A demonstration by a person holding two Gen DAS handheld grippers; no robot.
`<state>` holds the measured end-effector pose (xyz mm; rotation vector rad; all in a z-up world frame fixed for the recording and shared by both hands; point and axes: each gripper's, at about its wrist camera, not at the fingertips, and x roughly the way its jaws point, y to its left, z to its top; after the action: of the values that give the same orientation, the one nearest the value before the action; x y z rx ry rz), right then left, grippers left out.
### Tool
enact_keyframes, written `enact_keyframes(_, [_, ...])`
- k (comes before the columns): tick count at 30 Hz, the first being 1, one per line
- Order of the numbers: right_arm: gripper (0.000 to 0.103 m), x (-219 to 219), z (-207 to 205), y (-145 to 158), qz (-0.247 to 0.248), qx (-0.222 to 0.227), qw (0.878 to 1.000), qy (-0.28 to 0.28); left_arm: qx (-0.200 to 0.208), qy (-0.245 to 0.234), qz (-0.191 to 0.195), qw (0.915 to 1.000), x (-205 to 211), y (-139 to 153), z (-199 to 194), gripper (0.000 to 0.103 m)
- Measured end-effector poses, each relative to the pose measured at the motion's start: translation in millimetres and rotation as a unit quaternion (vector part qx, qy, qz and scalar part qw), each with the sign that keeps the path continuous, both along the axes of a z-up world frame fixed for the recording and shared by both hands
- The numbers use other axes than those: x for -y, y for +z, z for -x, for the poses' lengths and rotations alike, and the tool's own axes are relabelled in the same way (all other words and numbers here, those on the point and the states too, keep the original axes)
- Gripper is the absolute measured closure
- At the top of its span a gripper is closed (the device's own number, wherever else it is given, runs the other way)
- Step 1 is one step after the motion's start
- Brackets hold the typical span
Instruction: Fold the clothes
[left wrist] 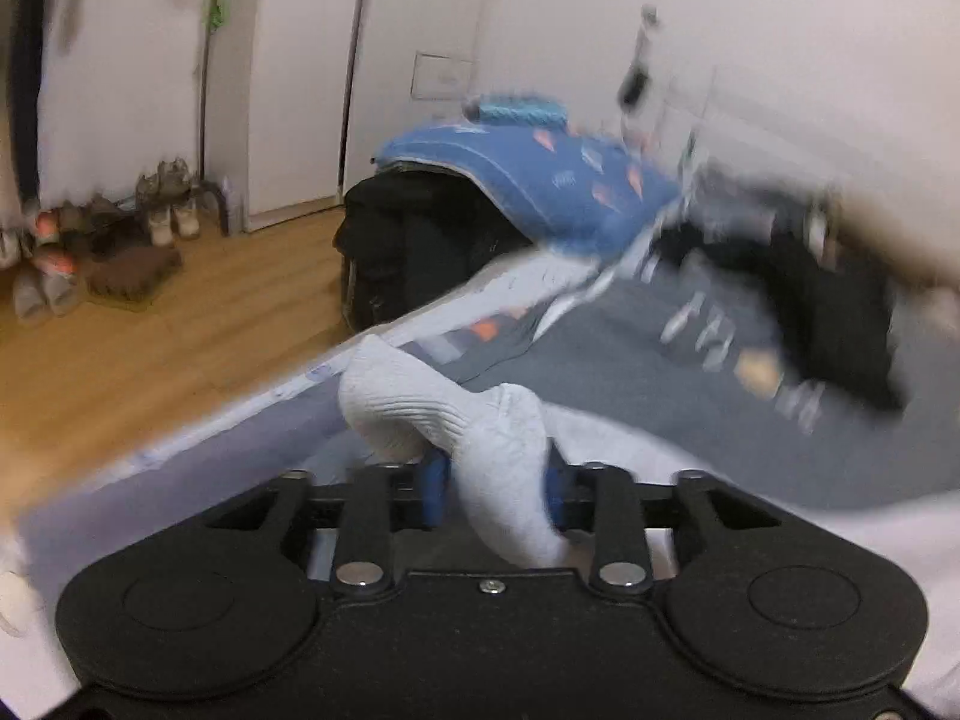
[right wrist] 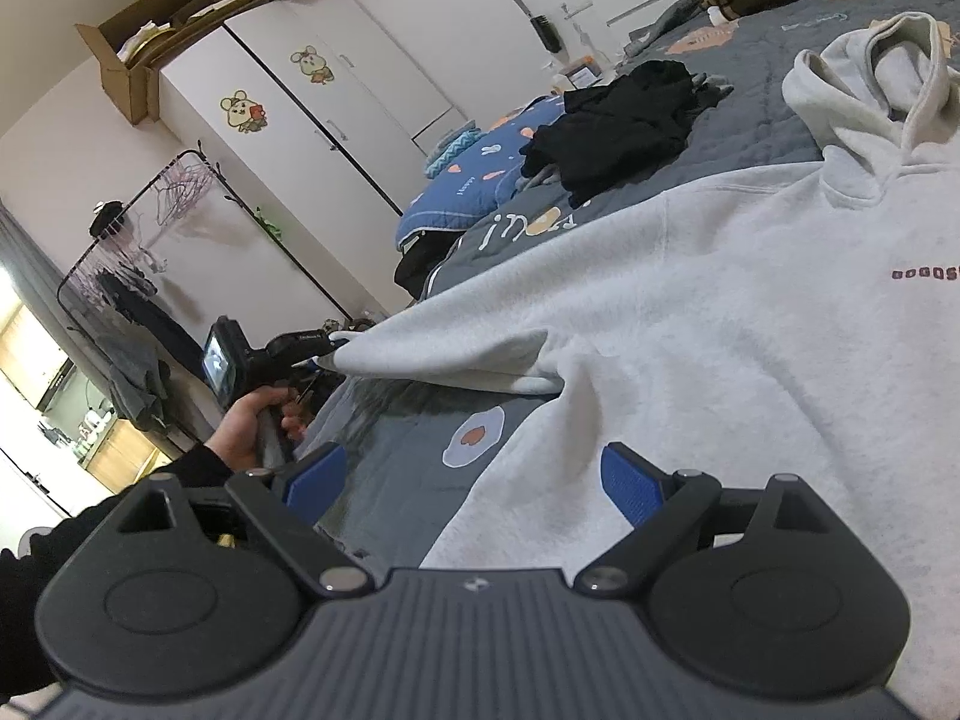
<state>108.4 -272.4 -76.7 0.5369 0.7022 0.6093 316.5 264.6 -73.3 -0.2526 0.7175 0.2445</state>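
Observation:
A light grey hoodie (right wrist: 690,312) lies spread on the grey bedspread (right wrist: 750,138), hood (right wrist: 882,78) toward the far right. My left gripper (left wrist: 497,489) is shut on the hoodie's sleeve cuff (left wrist: 456,414), whose ribbed end bulges out between the blue pads. In the right wrist view the left gripper (right wrist: 324,354) holds the sleeve (right wrist: 444,354) stretched out past the bed's left edge, a hand (right wrist: 252,420) on its handle. My right gripper (right wrist: 474,480) is open just above the hoodie's lower side edge, nothing between its blue pads (right wrist: 630,486).
A pile of black clothes (right wrist: 618,126) lies on the bed beyond the hoodie, a blue patterned quilt (right wrist: 462,186) at the bed's far corner. White wardrobes (right wrist: 288,102), a clothes rack (right wrist: 138,276) and shoes (left wrist: 162,204) on the wooden floor (left wrist: 150,330) stand left of the bed.

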Motion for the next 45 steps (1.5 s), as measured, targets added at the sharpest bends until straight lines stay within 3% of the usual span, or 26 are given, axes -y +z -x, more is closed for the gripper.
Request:
enact_keyframes(1, [0.011,1,0,0,0.0,-0.001,1.0,0.0,-0.029,0.02,0.033,0.9988,-11,-6,1,0.048])
enact_keyframes(3, [0.011,2,0,0,0.002,-0.002,1.0,-0.002,-0.045,0.059,0.106,0.9916,-36,-18,12,0.042])
enact_keyframes(4, [0.011,1,0,0,0.002,-0.003,1.0,-0.002,-0.041,0.075,0.148,0.9852,-48,-25,20,0.032])
enact_keyframes(7, [0.011,1,1,2,0.004,-0.001,1.0,-0.001,-0.023,0.126,0.263,0.9562,-78,-47,44,0.03])
enact_keyframes(11, [0.011,0,3,4,0.006,0.0,1.0,0.0,0.025,0.202,0.342,0.9173,-99,-61,68,0.031])
enact_keyframes(13, [0.011,-2,3,3,0.007,0.001,1.0,0.002,0.033,0.207,0.367,0.9061,-103,-67,67,0.031])
enact_keyframes(14, [0.011,-3,3,3,0.008,0.002,1.0,0.004,0.034,0.201,0.372,0.9056,-100,-68,62,0.031])
enact_keyframes(19, [0.011,-6,2,0,0.014,-0.001,1.0,0.009,0.023,0.201,0.362,0.91,-87,-71,32,0.032])
enact_keyframes(20, [0.011,-7,1,-1,0.015,-0.002,1.0,0.009,0.013,0.203,0.347,0.9155,-84,-70,27,0.034])
enact_keyframes(21, [0.011,-6,1,-2,0.015,-0.003,1.0,0.01,0.0,0.203,0.321,0.925,-79,-67,22,0.052])
enact_keyframes(22, [0.011,-6,0,-3,0.015,-0.005,1.0,0.01,-0.011,0.198,0.288,0.937,-75,-62,17,0.08])
enact_keyframes(25, [0.011,-3,-1,-5,0.014,-0.009,1.0,0.006,0.04,0.14,0.198,0.9694,-66,-35,13,0.087])
enact_keyframes(27, [0.011,0,-2,-7,0.013,-0.011,1.0,0.002,0.101,0.101,0.139,0.98,-63,-14,18,0.093])
enact_keyframes(28, [0.011,1,-3,-7,0.013,-0.012,1.0,0.001,0.116,0.097,0.101,0.9833,-61,-6,19,0.096])
enact_keyframes(29, [0.011,3,-4,-8,0.012,-0.013,1.0,-0.001,0.116,0.102,0.087,0.9841,-64,-4,19,0.096])
enact_keyframes(33, [0.011,6,-5,-7,0.012,-0.012,1.0,-0.007,0.061,0.145,0.124,0.9798,-90,-17,17,0.096])
enact_keyframes(35, [0.011,8,-5,-5,0.015,-0.008,1.0,-0.007,0.058,0.142,0.128,0.9798,-87,-17,25,0.089])
enact_keyframes(37, [0.011,11,-4,-2,0.017,-0.004,1.0,-0.013,0.056,0.121,0.132,0.9821,-74,-11,35,0.047])
enact_keyframes(39, [0.011,16,-2,1,0.024,0.001,0.999,-0.025,0.058,0.09,0.131,0.9857,-55,-2,42,0.041])
enact_keyframes(42, [0.011,24,0,7,0.042,0.006,0.998,-0.05,0.066,0.0,0.103,0.9925,0,21,51,0.039])
enact_keyframes(45, [0.011,36,4,12,0.062,0.014,0.995,-0.076,0.08,-0.084,0.088,0.9893,69,39,79,0.02])
